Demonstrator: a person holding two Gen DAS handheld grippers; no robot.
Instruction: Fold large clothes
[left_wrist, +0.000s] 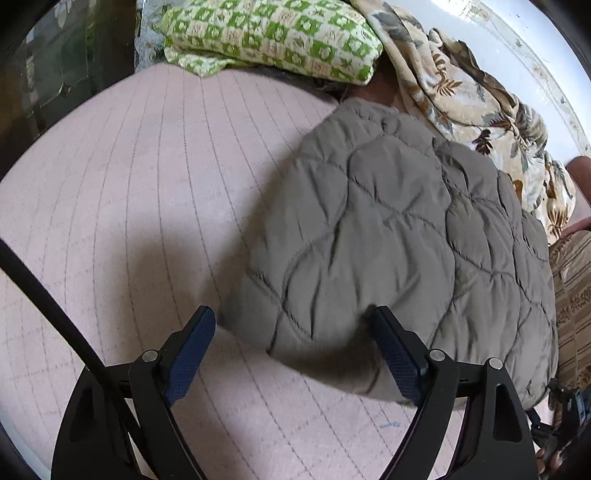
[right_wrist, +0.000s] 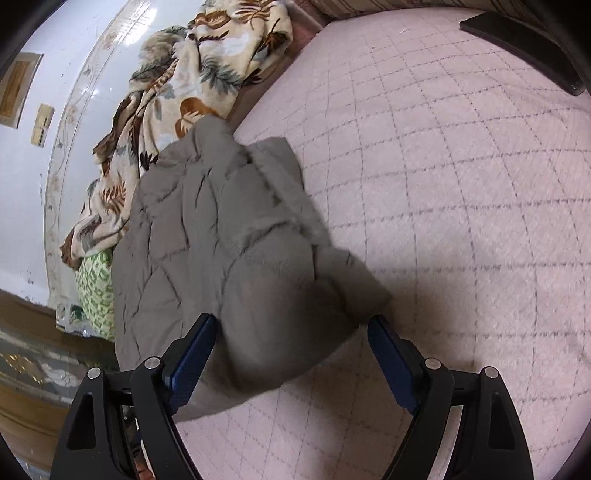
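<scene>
left gripper (left_wrist: 293, 321): spread, grey quilted jacket (left_wrist: 388, 236) edge between fingers, unpinched | right gripper (right_wrist: 291, 328): spread, jacket corner between fingers, unpinched

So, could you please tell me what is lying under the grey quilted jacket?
The grey quilted jacket lies on the pink bedcover. Its far edge meets the leaf-print blanket. Whatever sits beneath its padded middle is covered and cannot be seen.

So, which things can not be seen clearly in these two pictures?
- Grey quilted jacket: near edge blurred in both views; its type uncertain.
- Green patterned pillow: mostly hidden behind the jacket in the right wrist view.
- Floral blanket: cut off by the left view's edge.
</scene>
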